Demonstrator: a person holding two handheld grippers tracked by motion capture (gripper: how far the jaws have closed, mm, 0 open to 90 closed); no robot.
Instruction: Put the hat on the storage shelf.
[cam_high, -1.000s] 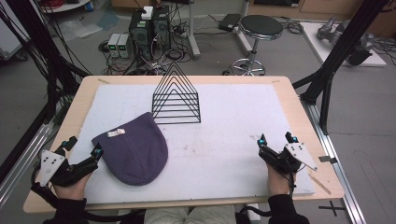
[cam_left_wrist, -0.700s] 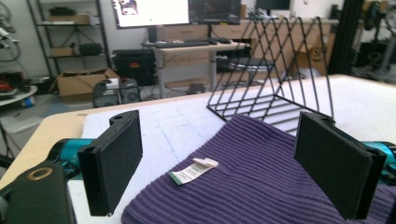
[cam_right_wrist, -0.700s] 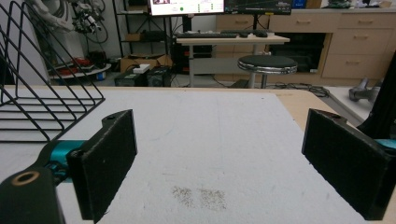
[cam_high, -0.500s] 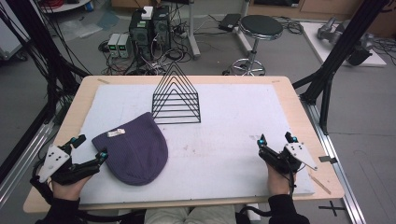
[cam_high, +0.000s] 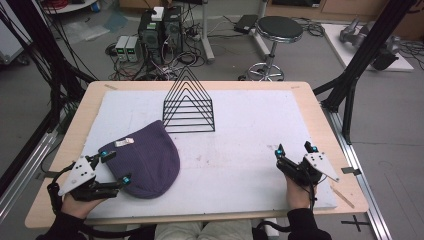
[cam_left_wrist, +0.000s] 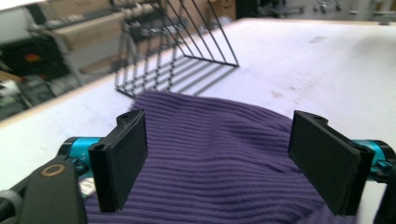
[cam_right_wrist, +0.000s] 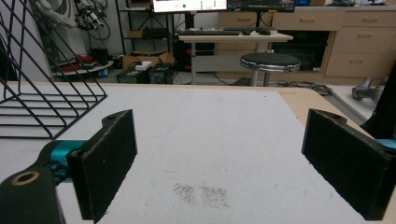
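Where the white mat (cam_high: 250, 150) covers the wooden table (cam_high: 320, 110), we find the purple knit beanie (cam_high: 145, 162) lying flat on its near left part, with a small white label (cam_high: 124, 142) on its far edge. We see the left gripper (cam_high: 114, 166) at the beanie's left edge, held low in the person's left hand (cam_high: 75, 202). Its jaws have just been closing a little, yet they stand wide apart; in the left gripper view the ribbed fabric (cam_left_wrist: 215, 158) lies between and below the two black pads (cam_left_wrist: 122, 154), and we see no pad pressing on it. Behind the beanie, near its far end, we note the black wire rack (cam_high: 189, 107) of triangular frames standing upright on the mat. We locate the right gripper (cam_high: 295, 148) well apart, at the near right of the mat, in the right hand (cam_high: 299, 192). Its jaws stand wide apart over bare mat (cam_right_wrist: 210, 140) with nothing between them.
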